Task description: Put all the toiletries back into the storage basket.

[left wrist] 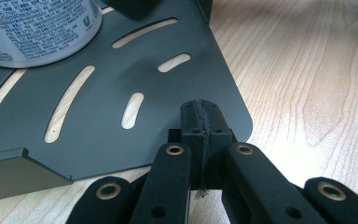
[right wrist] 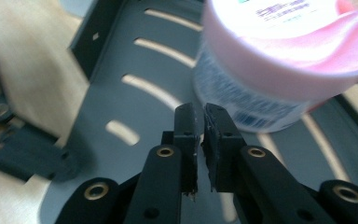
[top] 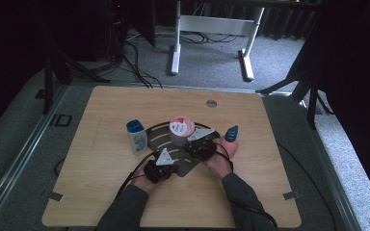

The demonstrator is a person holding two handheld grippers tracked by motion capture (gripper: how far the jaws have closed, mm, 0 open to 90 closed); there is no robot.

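A dark grey slotted plate (top: 158, 139) lies in the middle of the wooden table (top: 115, 101). A pink-lidded tub (top: 181, 127) stands on the plate's far part. My left gripper (top: 169, 161) is at the plate's near edge. In the left gripper view its jaws (left wrist: 200, 122) are pressed together with nothing between them, over the plate (left wrist: 98, 74) near a rounded corner, with the tub (left wrist: 37, 28) at upper left. My right gripper (top: 189, 144) hovers over the plate (right wrist: 116, 60) close beside the tub (right wrist: 284, 60). Its jaws (right wrist: 201, 126) are shut, with a hairline gap.
A white bottle with a blue cap (top: 137, 137) stands just left of the plate. A teal object (top: 231, 133) rests right of my right hand. A round grommet (top: 211, 103) sits near the table's far edge. Desk legs (top: 175, 45) and cables lie on the floor beyond.
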